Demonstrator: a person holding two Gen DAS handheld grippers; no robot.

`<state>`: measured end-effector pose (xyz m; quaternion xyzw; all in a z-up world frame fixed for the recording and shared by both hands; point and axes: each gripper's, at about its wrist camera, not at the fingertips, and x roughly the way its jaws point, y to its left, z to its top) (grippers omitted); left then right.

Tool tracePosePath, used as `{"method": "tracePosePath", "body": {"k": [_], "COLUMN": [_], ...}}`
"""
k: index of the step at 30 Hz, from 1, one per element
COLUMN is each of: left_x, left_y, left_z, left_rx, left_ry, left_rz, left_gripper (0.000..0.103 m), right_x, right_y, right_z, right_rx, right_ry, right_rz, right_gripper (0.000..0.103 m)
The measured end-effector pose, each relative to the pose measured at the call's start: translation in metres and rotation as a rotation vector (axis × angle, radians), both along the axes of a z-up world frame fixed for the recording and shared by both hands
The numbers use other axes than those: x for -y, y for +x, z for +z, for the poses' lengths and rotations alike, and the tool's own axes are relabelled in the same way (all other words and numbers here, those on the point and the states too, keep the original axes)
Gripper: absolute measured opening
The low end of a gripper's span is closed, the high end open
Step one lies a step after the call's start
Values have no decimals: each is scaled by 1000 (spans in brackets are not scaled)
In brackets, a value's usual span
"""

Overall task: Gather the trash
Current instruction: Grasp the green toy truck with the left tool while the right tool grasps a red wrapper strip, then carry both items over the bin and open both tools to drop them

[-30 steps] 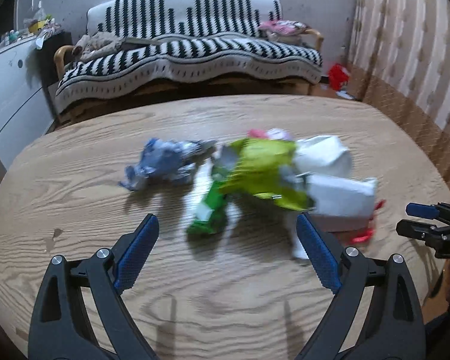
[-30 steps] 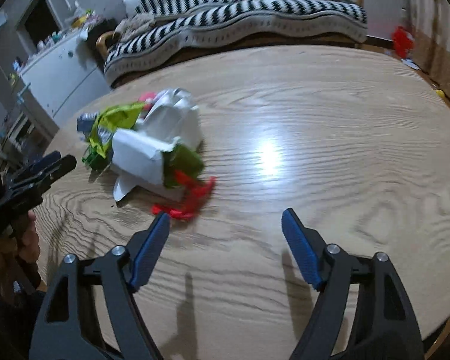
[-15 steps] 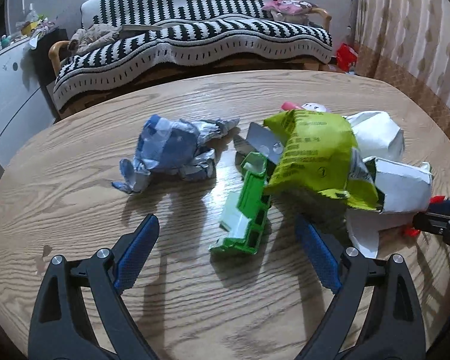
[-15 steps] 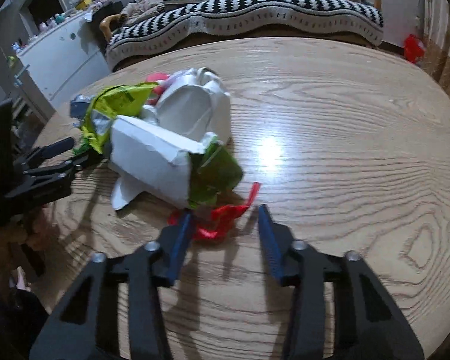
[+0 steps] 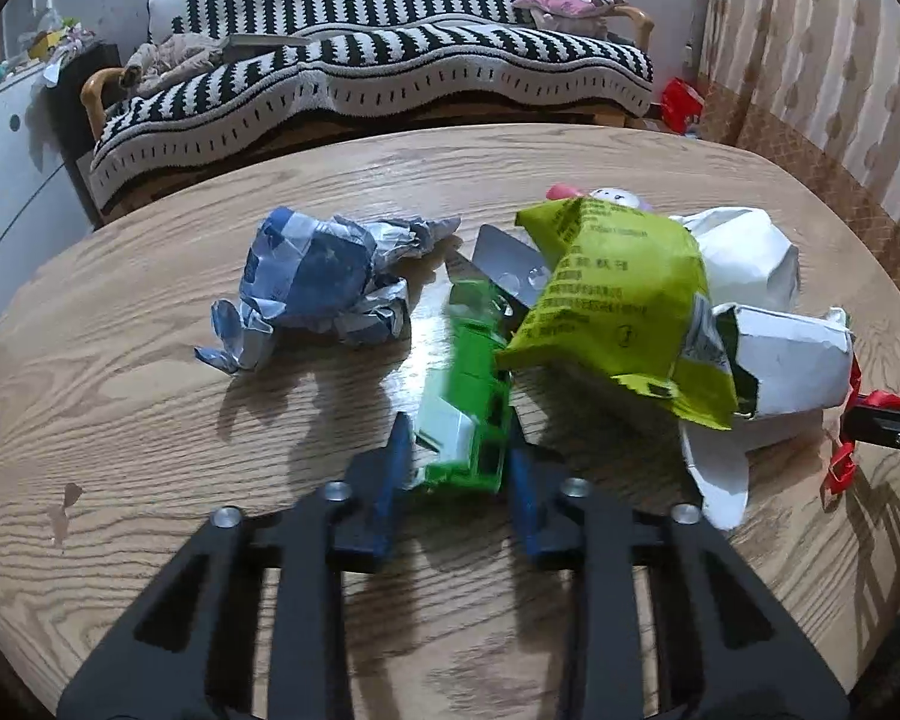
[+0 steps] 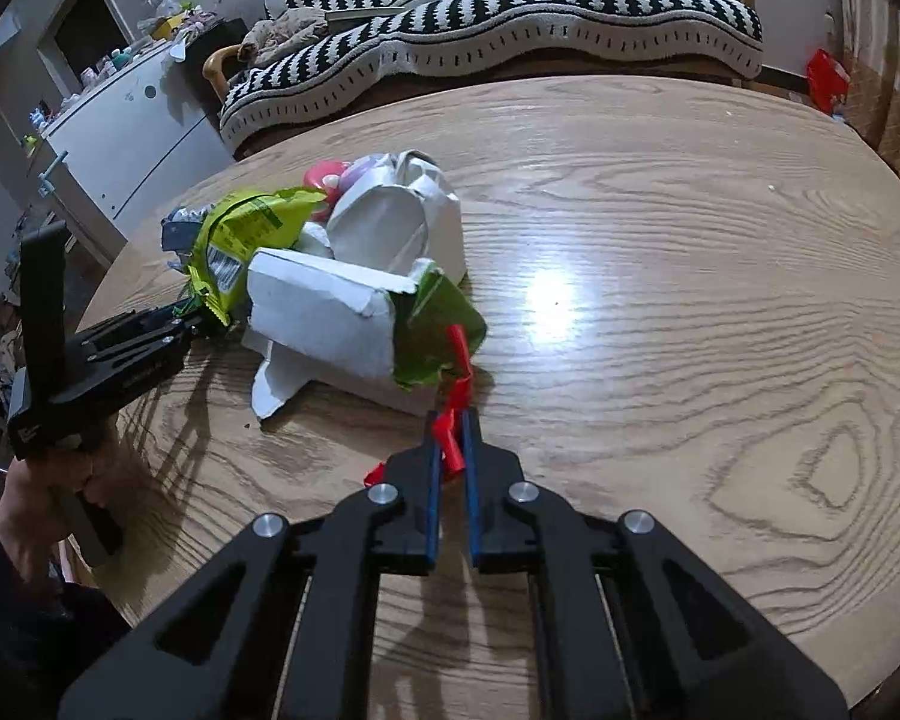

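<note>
Left wrist view: left gripper (image 5: 456, 450), fingers closing around the small green-and-white carton (image 5: 465, 414) lying on the wooden surface (image 5: 150, 420).

Right wrist view: right gripper (image 6: 450, 438), fingers clenched on the red plastic strip (image 6: 453, 414).

Pickup step; both likely lift next.

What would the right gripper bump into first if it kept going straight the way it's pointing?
Probably the torn white box with its green flap. The right gripper is shut on the red ribbon, which leads straight up to that box lying just ahead on the table. Depth is hard to judge here.
</note>
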<state>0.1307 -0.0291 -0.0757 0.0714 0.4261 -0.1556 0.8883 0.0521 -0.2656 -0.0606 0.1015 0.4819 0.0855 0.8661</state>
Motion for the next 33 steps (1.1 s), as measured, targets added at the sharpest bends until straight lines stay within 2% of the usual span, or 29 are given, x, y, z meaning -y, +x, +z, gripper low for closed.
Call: {"method": "tracePosePath", "body": {"k": [4,9,13,15,17,23,27,33], "left_x": [2,-15,-26,-20,-10,65,148,272], "left_y": [-9,-23,-39,-45,-49,-74,-101,-149], "left_z": [2,15,31,41,48,72,83,81], "left_rx": [-1,-6,60,73,88,117,125,94], "left_ry": [27,0,6,-35,-40,-95,-121,-130], "left_rz": [2,39,104,102,84,-64,-221,-449], "left_gripper": [23,23,23,23,23,23,23,23], "right_x": [4,11,21,28,40,99,160,245], "right_y": [-5,-13,-21,-26,-34,-70,-110,-180], "right_z": [2,7,13,15,17,17,12,-7], "right_rx": [5,19,38,46,52,57,55,33], "right_ry": [-1,-2,-8,-12,-22,-51,-62,-62], "right_rz": [-5,-16,-38,-52,-76,-194,-311,-483], "right_gripper": [7,7,7,7,7,7,7,7]}}
